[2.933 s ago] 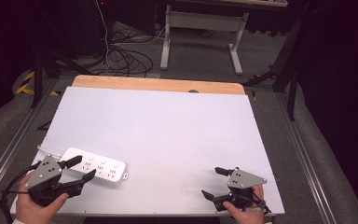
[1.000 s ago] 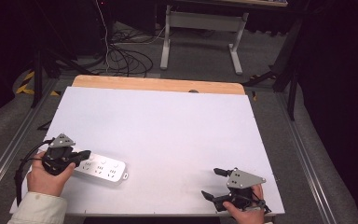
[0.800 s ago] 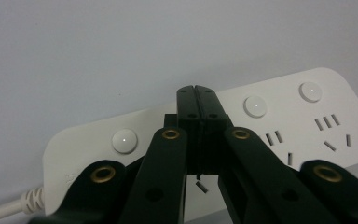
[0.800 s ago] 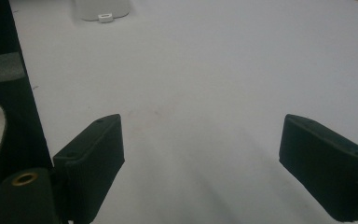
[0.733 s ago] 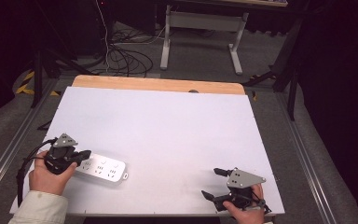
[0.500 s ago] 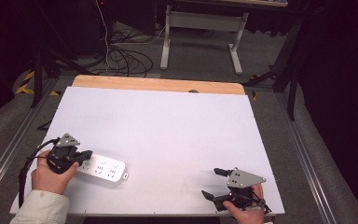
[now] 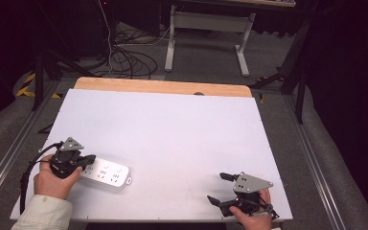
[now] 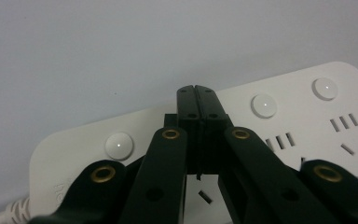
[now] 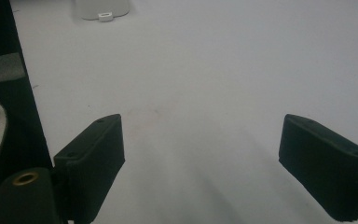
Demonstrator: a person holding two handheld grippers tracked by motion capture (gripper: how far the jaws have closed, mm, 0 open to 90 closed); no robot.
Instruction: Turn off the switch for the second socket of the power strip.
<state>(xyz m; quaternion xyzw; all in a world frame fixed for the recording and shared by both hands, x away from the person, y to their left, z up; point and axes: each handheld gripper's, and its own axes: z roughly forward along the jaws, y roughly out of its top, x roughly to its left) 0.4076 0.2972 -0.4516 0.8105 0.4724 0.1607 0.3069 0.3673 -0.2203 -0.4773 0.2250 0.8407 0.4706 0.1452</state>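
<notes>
While pressed together, jaws over power strip (image 8: 279, 126)

White plastic power strip (image 7: 104, 173): oblong, rounded corners, lying flat, face up, near the white table's front-left corner; round white buttons (image 8: 264, 106) above slotted sockets; pale cord (image 8: 9, 213) leaving one end

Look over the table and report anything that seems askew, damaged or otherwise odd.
Nothing stands out. The white power strip lies flat and intact near the table's front left corner, at a slight slant to the edge. The left gripper, jaws shut, is over its top face; the right gripper is open over bare table.
</notes>
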